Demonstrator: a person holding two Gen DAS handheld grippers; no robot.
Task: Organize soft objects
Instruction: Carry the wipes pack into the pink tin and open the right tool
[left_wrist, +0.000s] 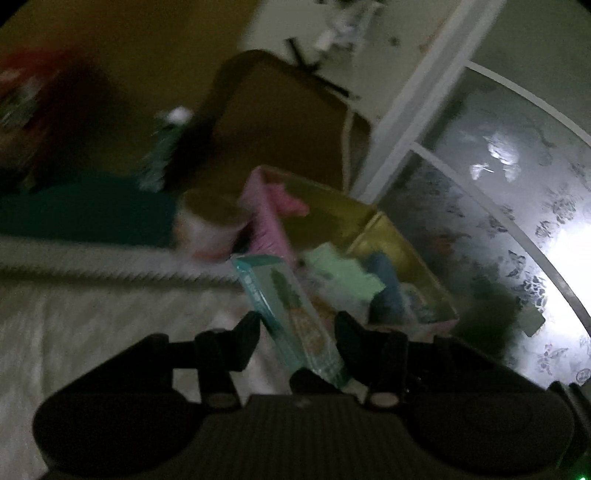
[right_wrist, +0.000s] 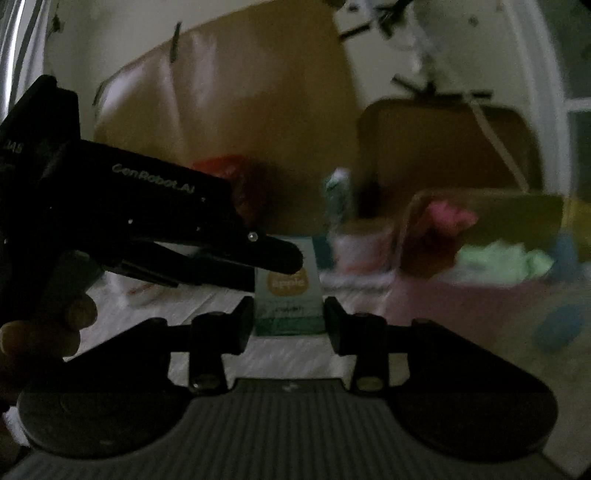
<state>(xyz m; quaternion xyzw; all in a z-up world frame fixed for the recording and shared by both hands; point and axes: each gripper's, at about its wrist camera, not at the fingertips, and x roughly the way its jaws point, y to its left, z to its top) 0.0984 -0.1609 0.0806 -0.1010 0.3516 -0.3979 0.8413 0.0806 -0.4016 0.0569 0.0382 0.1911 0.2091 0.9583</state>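
Both claws grip the same teal pineapple-print tissue pack (left_wrist: 295, 314), one at each end, above the pale bed cover (left_wrist: 92, 332). The left claw (left_wrist: 297, 326) is clenched on it, the pack slanting between its fingers. The right claw (right_wrist: 289, 314) is clamped on the pack's short end, whose label faces that camera. In the right wrist view the left claw reaches in from the left and bites the pack's far part.

The step in hand looks like carrying the pack to the pink-walled storage box (left_wrist: 266, 221), which stands just beyond on the bed and already holds a green cloth (left_wrist: 343, 273) and a pink cloth (left_wrist: 291, 201). To do it well, both claws should travel together at the same pace, so the soft pack neither twists nor stretches, and one should let go only once it is over the box.

The pack's long axis runs from the left claw's base up and away toward the box, tilted leftward in that view. Blur hides finer detail.
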